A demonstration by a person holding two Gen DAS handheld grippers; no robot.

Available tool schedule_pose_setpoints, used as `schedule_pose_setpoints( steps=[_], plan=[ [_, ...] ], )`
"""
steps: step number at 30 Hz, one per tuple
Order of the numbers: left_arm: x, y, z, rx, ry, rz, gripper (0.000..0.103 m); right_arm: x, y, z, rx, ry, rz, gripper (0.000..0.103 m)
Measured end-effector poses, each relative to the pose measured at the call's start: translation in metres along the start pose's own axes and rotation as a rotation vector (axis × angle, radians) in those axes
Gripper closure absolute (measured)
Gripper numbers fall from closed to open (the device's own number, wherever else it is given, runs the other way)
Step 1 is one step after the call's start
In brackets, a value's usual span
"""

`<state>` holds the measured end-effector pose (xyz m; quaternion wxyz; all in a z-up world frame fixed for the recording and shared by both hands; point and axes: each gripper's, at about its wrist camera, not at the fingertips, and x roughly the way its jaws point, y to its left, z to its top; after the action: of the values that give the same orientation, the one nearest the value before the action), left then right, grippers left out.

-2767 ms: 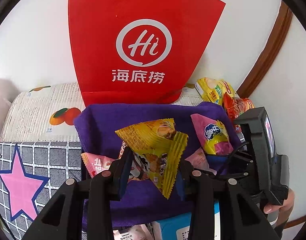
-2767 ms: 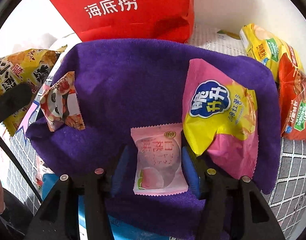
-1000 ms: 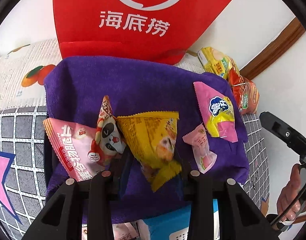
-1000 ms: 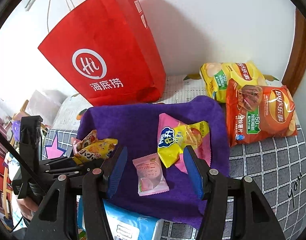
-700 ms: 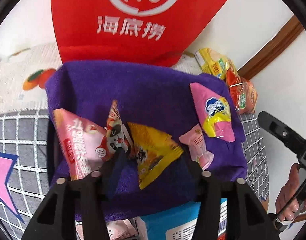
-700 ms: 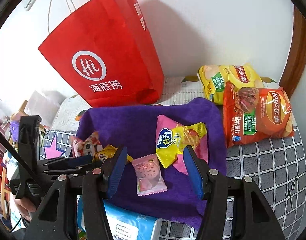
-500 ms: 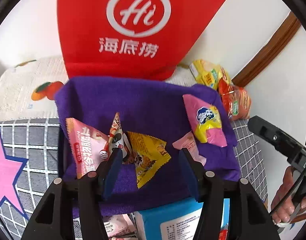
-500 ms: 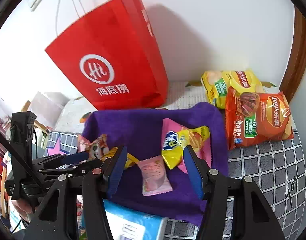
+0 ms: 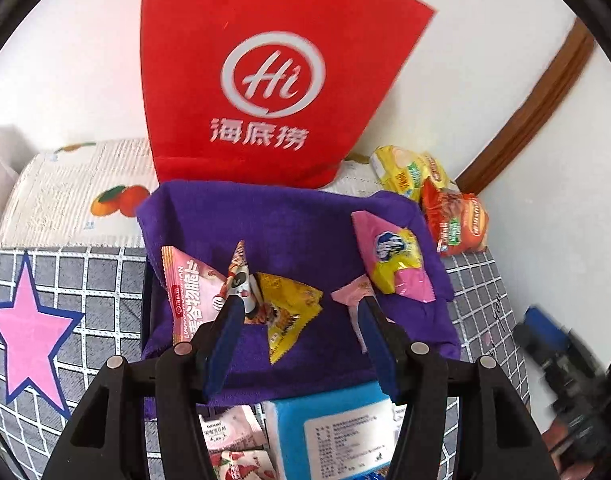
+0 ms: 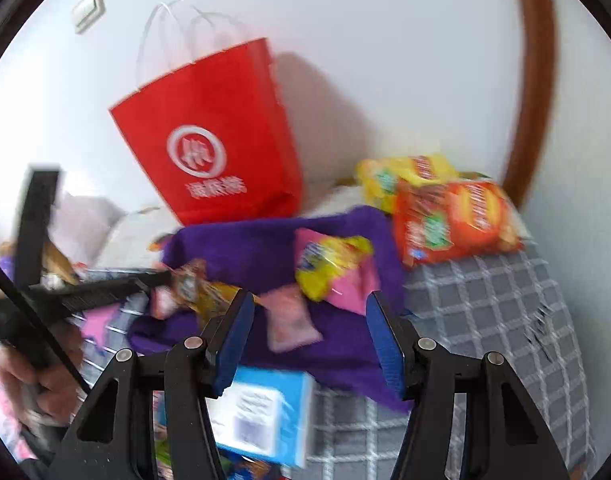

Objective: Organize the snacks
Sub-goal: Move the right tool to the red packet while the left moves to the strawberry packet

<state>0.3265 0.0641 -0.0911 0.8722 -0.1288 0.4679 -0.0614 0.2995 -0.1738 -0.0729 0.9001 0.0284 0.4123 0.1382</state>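
A purple towel (image 9: 289, 224) holds several snack packets: a pink one (image 9: 189, 284), a panda one (image 9: 239, 280), a yellow one (image 9: 289, 312), a small pink peach one (image 9: 351, 292) and a pink-and-yellow one (image 9: 393, 256). My left gripper (image 9: 299, 304) hovers open above the yellow packet, with nothing pressed between its pads. My right gripper (image 10: 310, 298) is open and empty, above the towel's (image 10: 245, 248) near edge. Its view is blurred. Beyond its fingers lie the small pink packet (image 10: 289, 320) and the pink-and-yellow packet (image 10: 333, 268). The left gripper (image 10: 153, 276) shows at the left of that view.
A red paper bag (image 9: 265, 80) stands against the wall behind the towel. A yellow chip bag (image 10: 405, 172) and an orange one (image 10: 453, 220) lie at the back right. A blue box (image 9: 329, 432) and more packets (image 9: 233, 440) sit in front of the towel on a checked cloth (image 10: 485, 300).
My left gripper opened and let go of the yellow packet, which now lies on the towel, then lifted away. My right gripper, empty, swung to the right and up.
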Motion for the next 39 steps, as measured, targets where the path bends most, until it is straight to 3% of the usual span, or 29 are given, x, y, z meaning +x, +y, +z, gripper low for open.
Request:
schedule_pose_setpoints(
  steps=[6, 15, 25, 31, 39],
  plan=[
    [-0.029, -0.011, -0.019, 0.047, -0.039, 0.014, 0.046, -0.013, -0.011, -0.06, -0.012, 0.056, 0.003, 0.045],
    [-0.066, 0.017, -0.07, 0.028, -0.055, 0.062, 0.046, -0.006, -0.008, -0.148, -0.003, 0.132, 0.077, 0.045],
    [-0.079, 0.035, -0.128, 0.008, -0.023, 0.052, 0.046, 0.017, 0.007, -0.185, -0.08, 0.172, 0.124, 0.045],
    [-0.08, 0.044, -0.149, -0.001, -0.001, 0.059, 0.046, -0.003, 0.009, -0.207, -0.119, 0.163, 0.189, 0.045],
    [-0.08, 0.051, -0.155, -0.028, 0.021, 0.047, 0.046, 0.007, 0.019, -0.212, -0.147, 0.176, 0.1, 0.049]
  ],
)
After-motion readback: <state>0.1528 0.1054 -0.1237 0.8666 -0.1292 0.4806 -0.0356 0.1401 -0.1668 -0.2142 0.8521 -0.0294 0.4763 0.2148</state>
